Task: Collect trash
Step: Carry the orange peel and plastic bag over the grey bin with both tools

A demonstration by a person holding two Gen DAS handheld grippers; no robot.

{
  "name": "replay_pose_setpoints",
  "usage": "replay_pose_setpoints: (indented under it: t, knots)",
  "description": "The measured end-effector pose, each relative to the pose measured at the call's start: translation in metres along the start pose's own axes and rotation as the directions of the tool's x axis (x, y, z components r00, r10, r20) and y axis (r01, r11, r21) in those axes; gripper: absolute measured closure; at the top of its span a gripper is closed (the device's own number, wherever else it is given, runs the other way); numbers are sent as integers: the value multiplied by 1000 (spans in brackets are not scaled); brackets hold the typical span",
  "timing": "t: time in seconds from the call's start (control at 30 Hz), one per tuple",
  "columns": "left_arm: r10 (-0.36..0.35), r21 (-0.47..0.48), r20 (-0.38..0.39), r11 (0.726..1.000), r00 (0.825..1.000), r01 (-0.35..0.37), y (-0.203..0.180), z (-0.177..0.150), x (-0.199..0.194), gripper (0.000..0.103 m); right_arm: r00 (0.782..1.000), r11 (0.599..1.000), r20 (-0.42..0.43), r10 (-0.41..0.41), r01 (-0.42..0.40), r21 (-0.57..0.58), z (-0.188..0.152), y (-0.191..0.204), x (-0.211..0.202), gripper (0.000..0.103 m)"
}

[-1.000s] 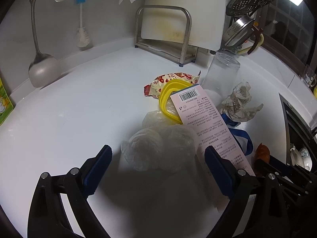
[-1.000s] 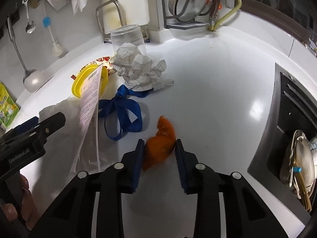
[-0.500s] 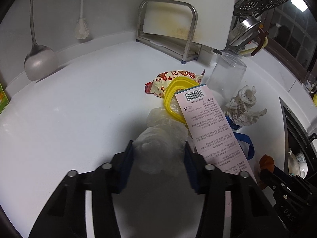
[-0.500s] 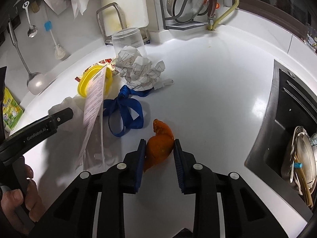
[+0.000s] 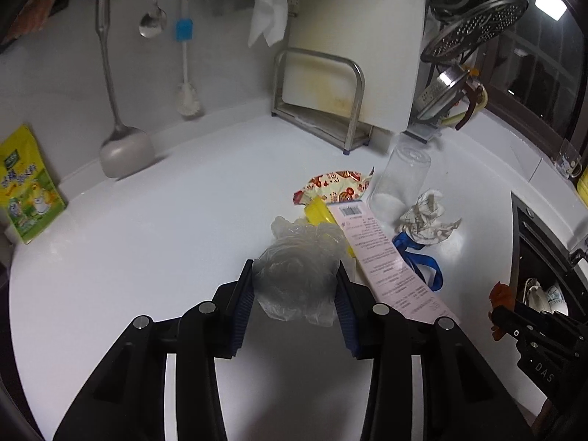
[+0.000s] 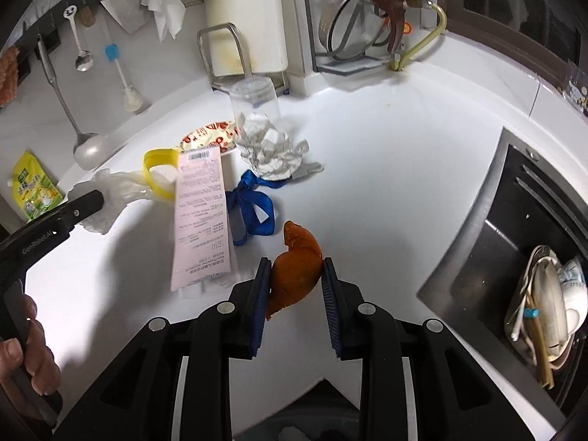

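Observation:
My left gripper (image 5: 294, 286) is shut on a crumpled clear plastic bag (image 5: 296, 275) and holds it above the white counter (image 5: 165, 220); the bag also shows in the right wrist view (image 6: 106, 198). My right gripper (image 6: 296, 279) is shut on an orange peel (image 6: 296, 272), lifted off the counter. On the counter lie a pink printed package (image 5: 386, 264), a yellow lid (image 5: 318, 213), a red snack wrapper (image 5: 334, 185), crumpled paper (image 5: 426, 217) and a blue ribbon (image 5: 419, 261).
An upturned clear jar (image 5: 400, 180) stands behind the trash. A cutting board in a metal rack (image 5: 330, 84) and hanging utensils (image 5: 117, 110) line the back wall. A green-yellow pouch (image 5: 25, 187) leans at far left. The sink with dishes (image 6: 533, 275) lies to the right.
My left gripper closed on the plastic bag and lifted it off the counter. My right gripper, shut on the orange peel, rose and pulled back with it.

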State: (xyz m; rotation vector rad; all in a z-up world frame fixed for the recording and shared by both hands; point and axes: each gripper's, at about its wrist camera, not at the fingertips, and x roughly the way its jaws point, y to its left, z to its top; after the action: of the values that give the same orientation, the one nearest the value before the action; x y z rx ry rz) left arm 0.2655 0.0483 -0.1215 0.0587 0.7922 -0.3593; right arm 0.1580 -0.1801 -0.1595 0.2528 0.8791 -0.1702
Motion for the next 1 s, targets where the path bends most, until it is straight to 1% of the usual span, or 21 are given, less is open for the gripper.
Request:
replay_pose_setpoints:
  t: [0.1,0.27,0.47,0.67,0.83,1.0]
  knots:
    - [19,-20,20,1000,1000,-19,1,1,-22,63,1000,1000,-4,22,-22,-1,0,-5,-14,76]
    - [55,-55,40,997,998,-53,-1,-7,-58,63,999,998,0,54,-54,-44,-6,-9,-42,76]
    - [78,-86,23,993,997,-76,-13,-29,-92,63,996,992,-11,90,-91,-86,-15,-17,-66,76]
    - [106,-111,11,988,994,-104,-30,-53,-119,63,991,982,-22,132,-134,-130,-26,-26,-88,76]
    - [138,-106,21,985,990,-135,-44,-65,-140,63,985,970,-28,168,-170,-173,-37,-32,-101,76]
    - [131,-143,28,982,991,-126,-55,-74,-157,63,980,960,-48,191,-197,-197,-48,-40,-111,76]
